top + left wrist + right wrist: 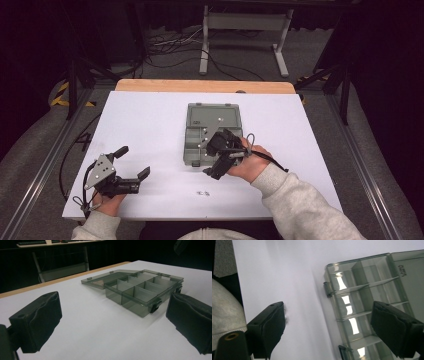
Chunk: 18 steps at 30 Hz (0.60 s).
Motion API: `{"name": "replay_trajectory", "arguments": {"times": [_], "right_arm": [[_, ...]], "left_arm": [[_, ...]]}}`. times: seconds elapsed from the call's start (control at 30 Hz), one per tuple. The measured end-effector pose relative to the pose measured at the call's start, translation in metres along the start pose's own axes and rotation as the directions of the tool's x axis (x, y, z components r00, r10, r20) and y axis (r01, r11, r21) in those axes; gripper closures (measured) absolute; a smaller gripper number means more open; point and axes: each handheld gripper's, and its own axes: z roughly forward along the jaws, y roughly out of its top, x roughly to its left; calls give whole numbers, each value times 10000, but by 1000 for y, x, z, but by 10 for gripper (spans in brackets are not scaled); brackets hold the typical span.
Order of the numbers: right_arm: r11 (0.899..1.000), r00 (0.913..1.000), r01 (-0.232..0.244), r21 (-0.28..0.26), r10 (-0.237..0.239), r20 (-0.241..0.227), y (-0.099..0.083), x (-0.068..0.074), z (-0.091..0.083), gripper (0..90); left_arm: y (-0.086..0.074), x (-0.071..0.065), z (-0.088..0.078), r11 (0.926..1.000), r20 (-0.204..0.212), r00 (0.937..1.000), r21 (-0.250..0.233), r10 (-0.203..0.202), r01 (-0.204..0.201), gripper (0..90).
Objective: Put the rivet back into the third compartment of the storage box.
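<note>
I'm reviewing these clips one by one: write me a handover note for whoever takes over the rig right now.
Left gripper: open, holding nothing, resting at the table's near left.
Right gripper: open, nothing between the pads, over the near edge of the organizer box.
Box: mid-table, lid already swung open and lying flat; compartments look empty.
Done: box opened.
Left: probably filling or closing it; nothing to load is in sight.

Glossy translucent plastic box [213, 132]
</note>
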Motion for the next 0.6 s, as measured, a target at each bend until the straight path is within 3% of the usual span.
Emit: {"name": "replay_trajectory", "arguments": {"times": [0.27,0.6], "right_arm": [[9998,9996,161,127,-158,-217,-9,16,18,143],[9970,9979,304,717,-261,-593,-19,33,46,152]], "left_arm": [[0,0,0,10000,-5,10000,14,12,-12,8],[0,0,0,10000,-4,10000,9,7,-7,8]]}}
